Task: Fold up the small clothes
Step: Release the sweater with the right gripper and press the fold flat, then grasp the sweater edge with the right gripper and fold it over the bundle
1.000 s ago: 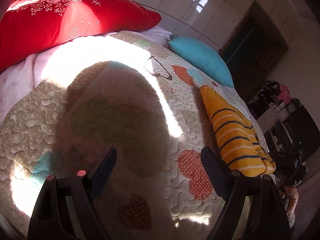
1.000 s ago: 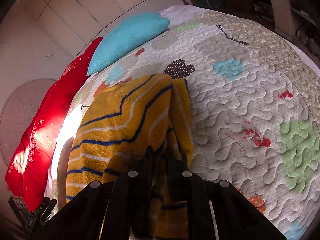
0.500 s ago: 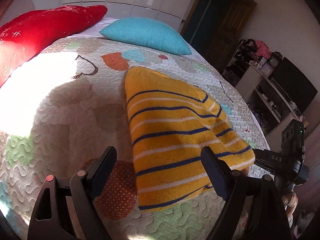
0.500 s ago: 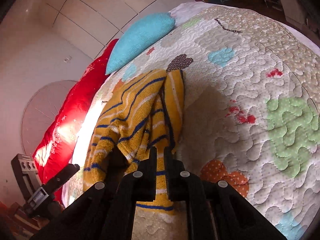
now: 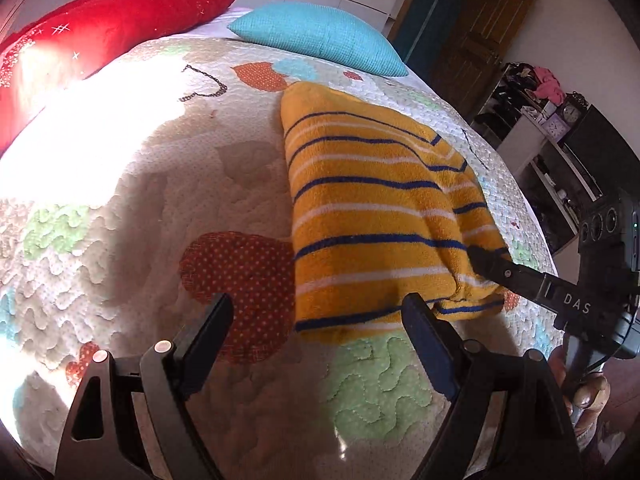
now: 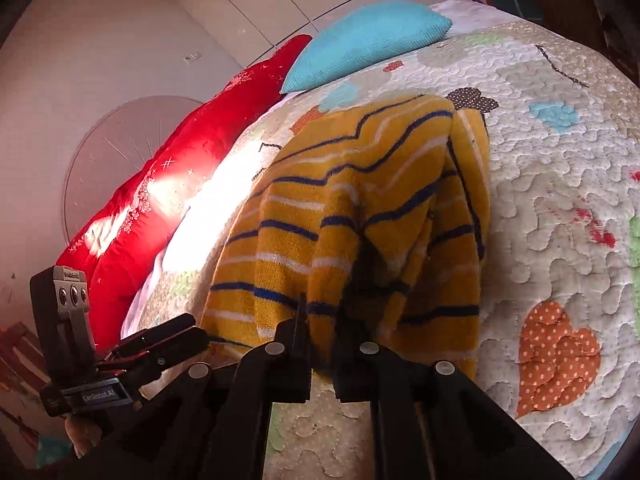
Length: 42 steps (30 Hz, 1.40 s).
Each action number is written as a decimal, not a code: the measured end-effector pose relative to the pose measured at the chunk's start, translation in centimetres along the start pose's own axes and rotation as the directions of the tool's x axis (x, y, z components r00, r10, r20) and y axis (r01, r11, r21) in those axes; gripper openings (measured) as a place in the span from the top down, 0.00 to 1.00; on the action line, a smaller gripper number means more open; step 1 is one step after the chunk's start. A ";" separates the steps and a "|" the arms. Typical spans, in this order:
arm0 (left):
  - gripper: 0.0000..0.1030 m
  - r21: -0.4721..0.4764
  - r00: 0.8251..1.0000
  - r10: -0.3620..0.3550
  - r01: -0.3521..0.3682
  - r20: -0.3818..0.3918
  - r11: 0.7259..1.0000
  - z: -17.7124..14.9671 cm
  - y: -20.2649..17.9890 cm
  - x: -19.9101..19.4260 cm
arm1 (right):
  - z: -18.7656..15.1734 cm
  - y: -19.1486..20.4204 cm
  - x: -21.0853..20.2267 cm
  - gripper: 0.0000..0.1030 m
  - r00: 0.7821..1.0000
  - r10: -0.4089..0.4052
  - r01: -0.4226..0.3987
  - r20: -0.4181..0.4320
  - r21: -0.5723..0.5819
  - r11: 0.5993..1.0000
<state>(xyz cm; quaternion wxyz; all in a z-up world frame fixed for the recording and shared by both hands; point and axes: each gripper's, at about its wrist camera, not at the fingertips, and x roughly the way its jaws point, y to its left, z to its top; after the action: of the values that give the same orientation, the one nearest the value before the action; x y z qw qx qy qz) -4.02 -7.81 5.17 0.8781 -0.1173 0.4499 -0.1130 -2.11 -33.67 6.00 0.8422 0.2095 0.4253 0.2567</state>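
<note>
A yellow garment with blue and white stripes lies folded on the quilted bed cover. My left gripper is open and empty, hovering just in front of the garment's near edge. My right gripper is shut on the garment's near edge and lifts it slightly, so the cloth drapes over the fingers. In the left wrist view the right gripper's tip pinches the garment's right corner. The left gripper also shows at the lower left of the right wrist view.
A red pillow and a turquoise pillow lie at the head of the bed. A dark door and cluttered shelves stand to the right of the bed. Bright sunlight falls on the quilt's left part.
My left gripper has swung from the bare quilt toward the garment and now faces its near edge. My right gripper has kept its hold and drawn the garment's edge nearer.
</note>
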 end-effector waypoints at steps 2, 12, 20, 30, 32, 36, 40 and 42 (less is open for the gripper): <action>0.18 -0.012 1.000 0.000 0.000 0.028 1.000 0.4 0.6 -1.5 | -0.1 -1.0 -1.9 0.93 0.999 -0.039 0.039 0.030 -0.003 0.999; 0.18 0.009 0.998 -0.041 0.041 0.037 0.999 4.4 -0.7 0.8 | -2.7 -3.4 -2.0 0.91 0.981 -0.184 0.183 -0.058 -0.029 0.983; 0.17 0.019 0.993 -0.021 0.023 -0.118 1.000 4.4 -1.6 7.0 | -0.5 -2.8 -6.0 0.82 0.986 -0.158 0.160 0.053 -0.035 0.986; 0.17 0.011 0.999 -0.041 0.041 -0.020 0.999 10.5 -2.2 7.0 | 9.1 -4.7 -1.1 0.81 0.971 -0.217 0.213 0.102 0.045 0.976; 0.14 0.006 0.998 0.023 -0.023 -0.051 1.000 11.2 -2.2 9.6 | 9.4 -6.4 2.5 0.77 0.967 -0.256 0.254 0.014 0.074 0.964; 0.11 -0.056 0.992 -0.032 0.025 -0.121 0.998 11.4 -1.1 11.4 | 8.9 -8.9 2.6 0.71 0.979 -0.205 0.204 -0.006 0.165 0.965; 0.11 -0.073 0.988 -0.150 0.147 -0.040 0.986 11.0 0.5 8.1 | 8.0 -9.5 -0.6 0.26 0.978 -0.196 0.183 0.067 0.166 0.969; 0.06 -0.084 0.978 -0.206 0.204 -0.017 0.975 10.4 1.8 7.3 | 7.3 -10.3 -0.9 0.26 0.983 -0.175 0.162 0.061 0.184 0.969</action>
<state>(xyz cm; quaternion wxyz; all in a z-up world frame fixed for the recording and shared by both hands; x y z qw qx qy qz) 8.84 -7.27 4.97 0.8505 -0.1975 0.4507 -0.1859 6.13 -43.22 4.68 0.8545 0.2570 0.4303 0.1368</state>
